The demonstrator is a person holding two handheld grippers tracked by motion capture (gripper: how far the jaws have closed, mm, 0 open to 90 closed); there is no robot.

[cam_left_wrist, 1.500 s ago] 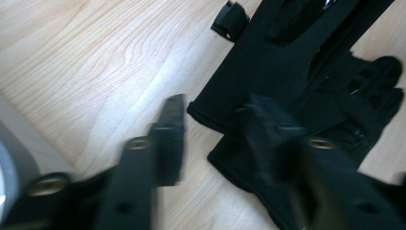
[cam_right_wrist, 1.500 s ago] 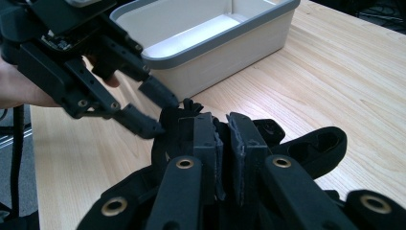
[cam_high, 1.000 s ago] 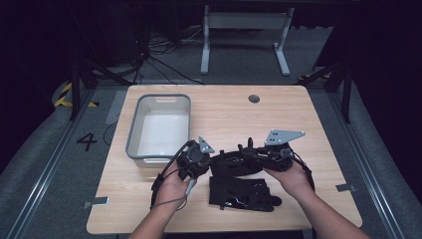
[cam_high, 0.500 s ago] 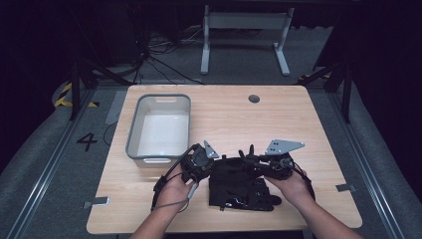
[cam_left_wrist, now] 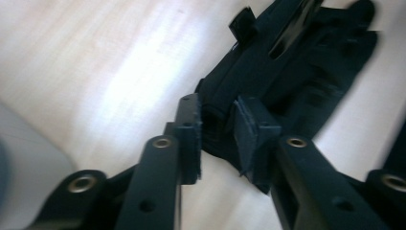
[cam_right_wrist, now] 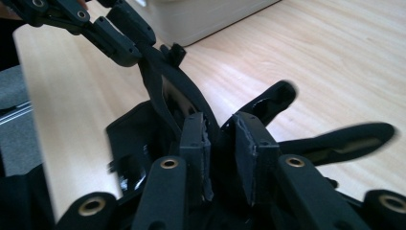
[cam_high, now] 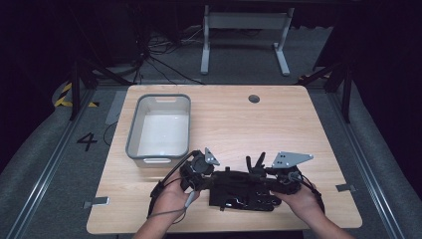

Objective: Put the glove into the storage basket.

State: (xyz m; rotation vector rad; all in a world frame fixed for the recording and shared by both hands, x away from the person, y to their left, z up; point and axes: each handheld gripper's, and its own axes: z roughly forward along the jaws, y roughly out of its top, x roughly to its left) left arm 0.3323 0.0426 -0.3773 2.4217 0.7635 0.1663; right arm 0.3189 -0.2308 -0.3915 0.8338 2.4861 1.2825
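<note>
The flat black glossy fabric piece with finger-like lobes (cam_high: 241,191), perhaps a glove or small garment, lies near the table's front edge, stretched directly between the two tools, its long axis running from one to the other. The left gripper (cam_high: 208,175) sits at its left end and the right gripper (cam_high: 258,172) at its right end, so each hand is equally close to its own end.

In the left gripper view the jaws have just been opening and stand partly apart, the fabric's edge (cam_left_wrist: 268,72) in the gap with daylight on one side. In the right gripper view the jaws have likewise been opening; a fold of fabric (cam_right_wrist: 167,96) rises between the pads, and whether they press it I cannot tell.

The grey plastic bin (cam_high: 160,129) stands beyond the left gripper, well apart from the right. The fabric's exact shape is hard to make out, black on black, and its underside is hidden against the light wooden table (cam_high: 239,119).
</note>
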